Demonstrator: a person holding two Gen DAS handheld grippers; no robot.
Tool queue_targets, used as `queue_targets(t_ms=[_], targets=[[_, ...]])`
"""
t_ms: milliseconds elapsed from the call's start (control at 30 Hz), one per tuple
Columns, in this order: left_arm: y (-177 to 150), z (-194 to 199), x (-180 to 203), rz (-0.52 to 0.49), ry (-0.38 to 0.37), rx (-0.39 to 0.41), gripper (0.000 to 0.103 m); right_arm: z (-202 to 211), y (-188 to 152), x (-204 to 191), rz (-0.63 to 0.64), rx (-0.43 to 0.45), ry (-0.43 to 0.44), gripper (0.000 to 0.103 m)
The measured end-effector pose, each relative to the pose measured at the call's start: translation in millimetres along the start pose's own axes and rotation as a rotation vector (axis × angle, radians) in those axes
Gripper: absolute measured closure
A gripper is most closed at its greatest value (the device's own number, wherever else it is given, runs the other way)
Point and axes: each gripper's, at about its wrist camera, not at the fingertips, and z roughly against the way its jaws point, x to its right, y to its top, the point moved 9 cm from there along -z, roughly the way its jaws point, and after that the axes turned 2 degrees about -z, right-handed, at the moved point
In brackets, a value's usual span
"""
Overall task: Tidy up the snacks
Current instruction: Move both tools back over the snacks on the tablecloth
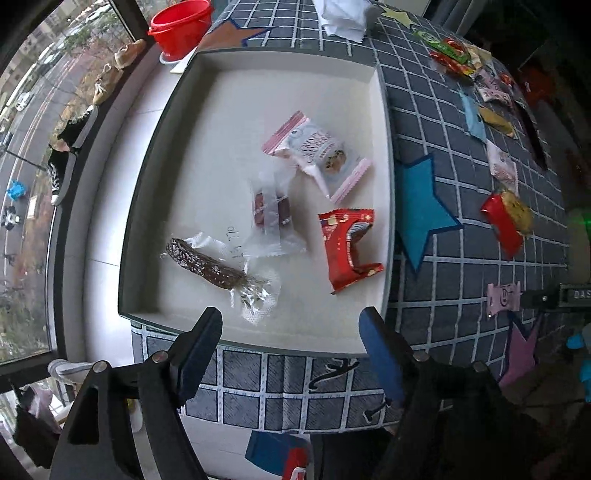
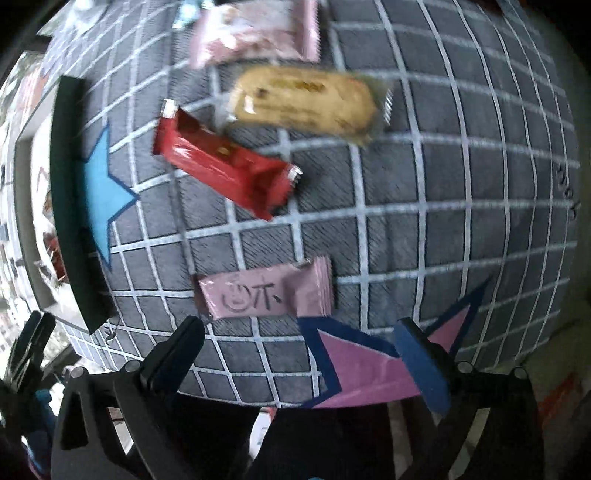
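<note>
A white box [image 1: 382, 122] with a dark rim holds several snacks: a pink-and-white cookie pack [image 1: 317, 153], a clear-wrapped dark red snack [image 1: 273, 212], a red packet [image 1: 349, 245] and a brown bar in clear wrap [image 1: 207, 264]. My left gripper [image 1: 291, 328] is open and empty at the box's near edge. My right gripper [image 2: 303, 339] is open and empty just short of a small pink packet [image 2: 266, 293] on the grid cloth. Beyond it lie a red bar [image 2: 225, 162], a tan bar [image 2: 306, 101] and a pink pack [image 2: 258, 31].
The box's dark wall [image 2: 72, 206] stands at the left of the right wrist view. More snacks [image 1: 491, 92] are scattered on the cloth at the right. A red tub [image 1: 181, 26] and white tissue [image 1: 343, 16] lie beyond the box. A window [image 1: 33, 129] is on the left.
</note>
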Motion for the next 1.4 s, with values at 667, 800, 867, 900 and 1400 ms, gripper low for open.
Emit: queue_targets(t_ms=[667,800,867,900,1400], targets=[[-7.0,2.2,51.3,-0.173,0.014,-0.042,0.023,-26.5,-14.6,30.1,-0.048,-0.072,0.034,0.000],[-3.6,3.0,59.5,-0.195,0.024,-0.044,0.023,-26.9,-14.3,32.2,-0.048,-0.063,0.028,0.000],[-1.7,2.6,63.4,-0.202,0.029,-0.047,0.023,-23.9,-8.2,32.8,-0.026,-0.056,0.011,0.000],[-1.4,2.5,64.9,-0.205,0.031,-0.048,0.023,-24.6,-7.8,32.9,-0.006,-0.050,0.004,0.000],[10.6,-0.1,84.3,-0.262,0.034,-0.064,0.023,-23.5,-0.4,61.7,-0.030,0.023,-0.004,0.000]])
